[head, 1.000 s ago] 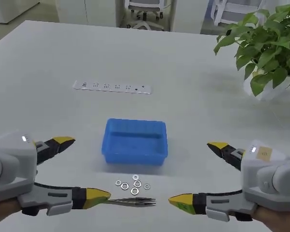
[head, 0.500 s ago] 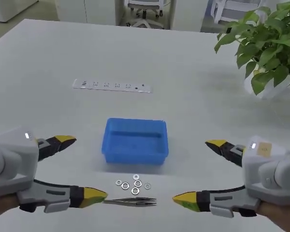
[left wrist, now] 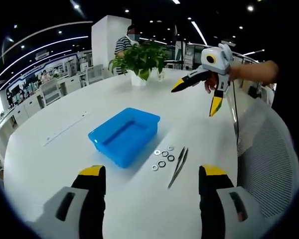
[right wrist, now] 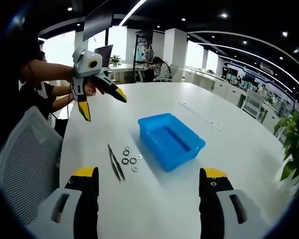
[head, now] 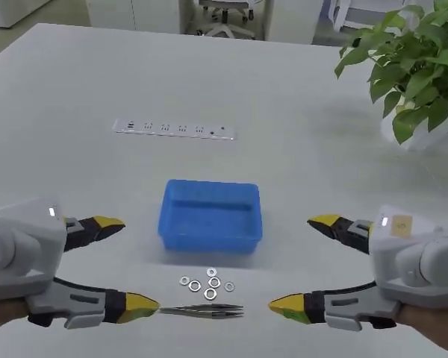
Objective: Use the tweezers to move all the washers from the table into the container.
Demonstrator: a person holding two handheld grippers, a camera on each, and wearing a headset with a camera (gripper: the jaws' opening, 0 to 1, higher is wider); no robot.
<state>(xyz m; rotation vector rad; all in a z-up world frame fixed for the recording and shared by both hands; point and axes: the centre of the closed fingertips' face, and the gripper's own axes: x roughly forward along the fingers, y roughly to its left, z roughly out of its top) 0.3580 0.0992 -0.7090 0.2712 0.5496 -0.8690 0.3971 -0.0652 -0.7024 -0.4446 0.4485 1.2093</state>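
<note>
Left gripper (head: 140, 264): fingers spread wide, nothing held. Right gripper (head: 290, 262): fingers likewise parted and empty. Both are held above the surface (head: 299, 127), well apart, with their tips pointing toward each other.

The tweezers (head: 203, 309) lie flat on the surface between the two lower fingertips. One end is just beside the left gripper's lower fingertip; contact cannot be confirmed. The washers (head: 208, 283), a small cluster, lie just beyond the tweezers, in the gap between the two pairs of fingers. The blue container (head: 211, 240) stands beyond the washers, apart from them, further out than the upper fingertips.

The head view sets the fingers, tweezers, washers and container out in one frame, with a power strip (head: 175, 130) and a plant (head: 414, 67) further off.

The left gripper view adds the hand (left wrist: 249, 72) gripping the right gripper, a mesh chair back (left wrist: 264, 149) and a person (left wrist: 124, 44) behind the plant. There the tweezers lie ahead, nearer its right-hand finger.

The right gripper view adds seated people (right wrist: 159, 67) across the room. The tweezers lie nearer its left-hand finger.
</note>
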